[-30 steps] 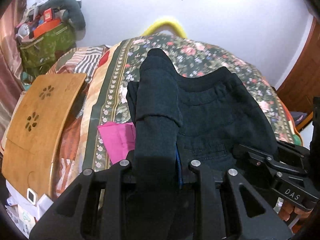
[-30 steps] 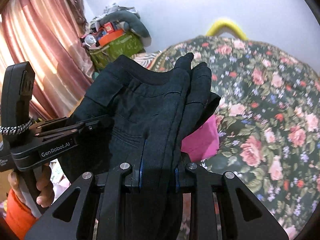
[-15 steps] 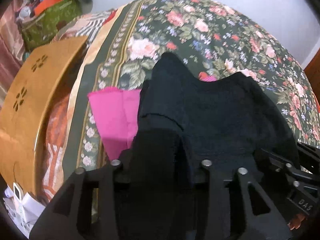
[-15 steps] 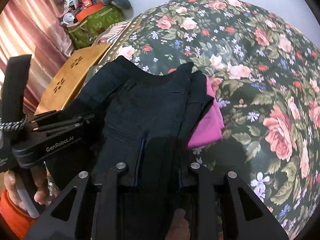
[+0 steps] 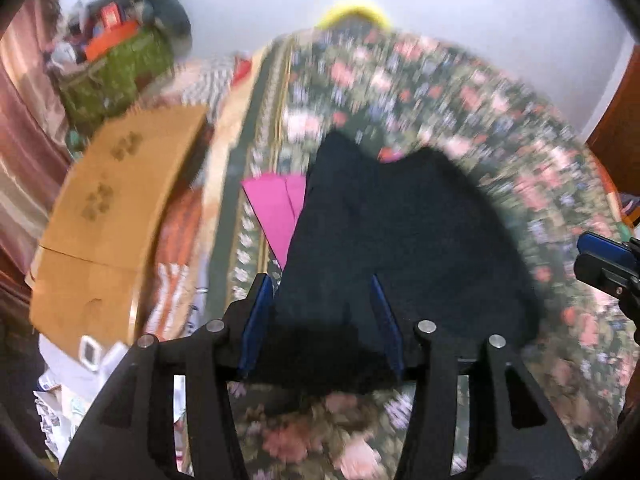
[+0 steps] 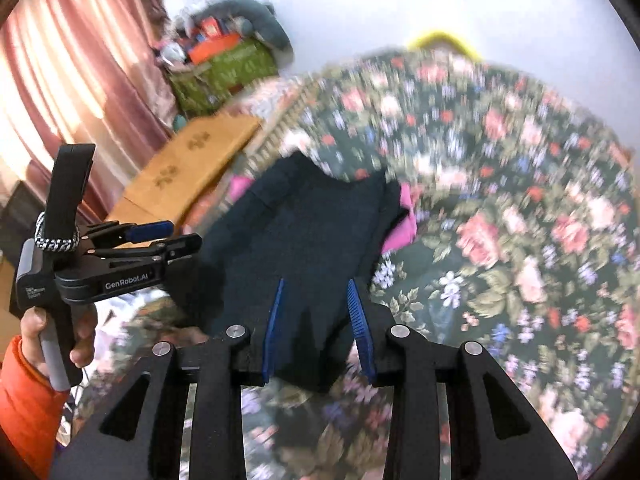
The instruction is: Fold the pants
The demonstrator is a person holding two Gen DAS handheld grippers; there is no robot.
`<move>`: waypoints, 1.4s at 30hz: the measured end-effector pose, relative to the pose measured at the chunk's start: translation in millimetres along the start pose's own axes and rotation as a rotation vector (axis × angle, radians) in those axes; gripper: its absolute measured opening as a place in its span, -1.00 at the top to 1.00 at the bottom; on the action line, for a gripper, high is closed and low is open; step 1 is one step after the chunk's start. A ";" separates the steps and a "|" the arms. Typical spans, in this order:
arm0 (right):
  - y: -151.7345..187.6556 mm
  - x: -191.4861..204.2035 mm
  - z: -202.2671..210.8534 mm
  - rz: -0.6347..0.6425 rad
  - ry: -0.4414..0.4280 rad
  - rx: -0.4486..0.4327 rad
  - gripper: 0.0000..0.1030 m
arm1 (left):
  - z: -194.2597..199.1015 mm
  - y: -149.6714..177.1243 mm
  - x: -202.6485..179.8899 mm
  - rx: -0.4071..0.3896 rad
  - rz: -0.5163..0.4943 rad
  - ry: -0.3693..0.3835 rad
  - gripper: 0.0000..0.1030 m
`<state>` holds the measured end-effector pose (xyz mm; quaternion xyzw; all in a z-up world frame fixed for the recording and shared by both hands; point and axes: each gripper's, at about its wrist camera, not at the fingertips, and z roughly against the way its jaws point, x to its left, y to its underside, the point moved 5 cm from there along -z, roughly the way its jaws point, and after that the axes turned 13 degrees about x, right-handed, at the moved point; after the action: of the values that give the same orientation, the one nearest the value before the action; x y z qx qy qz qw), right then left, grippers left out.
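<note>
The dark navy pants (image 5: pixel 404 240) lie folded on the floral bedspread, on top of a pink folded cloth (image 5: pixel 276 208). My left gripper (image 5: pixel 320 304) is open, its blue pads either side of the pants' near edge. In the right wrist view the pants (image 6: pixel 312 240) lie the same way and my right gripper (image 6: pixel 316 312) is open around their near edge. The left gripper (image 6: pixel 160 240) shows at the left of that view, held by a hand in an orange sleeve. Both views are motion-blurred.
A wooden lap table (image 5: pixel 112 216) lies at the bed's left edge. A green bag with clutter (image 5: pixel 116 60) stands at the back left. Pink curtains (image 6: pixel 60 80) hang at left. The floral bedspread (image 6: pixel 520 220) stretches to the right. A yellow object (image 5: pixel 352 14) is behind the bed.
Both grippers were shut on the pants, carrying them down onto the pink cloth. Now both have opened and let the pants go, and they have drawn back a little.
</note>
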<state>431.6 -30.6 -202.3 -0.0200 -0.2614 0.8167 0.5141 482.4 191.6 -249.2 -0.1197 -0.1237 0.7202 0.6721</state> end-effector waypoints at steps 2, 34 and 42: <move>3.9 16.9 40.7 0.034 0.003 -0.082 0.41 | 43.7 8.3 -5.9 -0.077 -0.004 0.012 0.02; 140.0 160.3 287.1 0.095 0.152 -0.686 -0.93 | 381.3 253.8 -87.1 -0.817 -0.027 -0.011 -0.96; 155.0 160.0 292.1 0.094 0.159 -0.695 -0.99 | 381.6 258.6 -85.6 -0.800 -0.003 0.021 -0.99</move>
<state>139.7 -65.2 18.1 -0.2690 -0.4818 0.6975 0.4572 116.3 82.5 22.5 -0.3795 -0.3876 0.6130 0.5745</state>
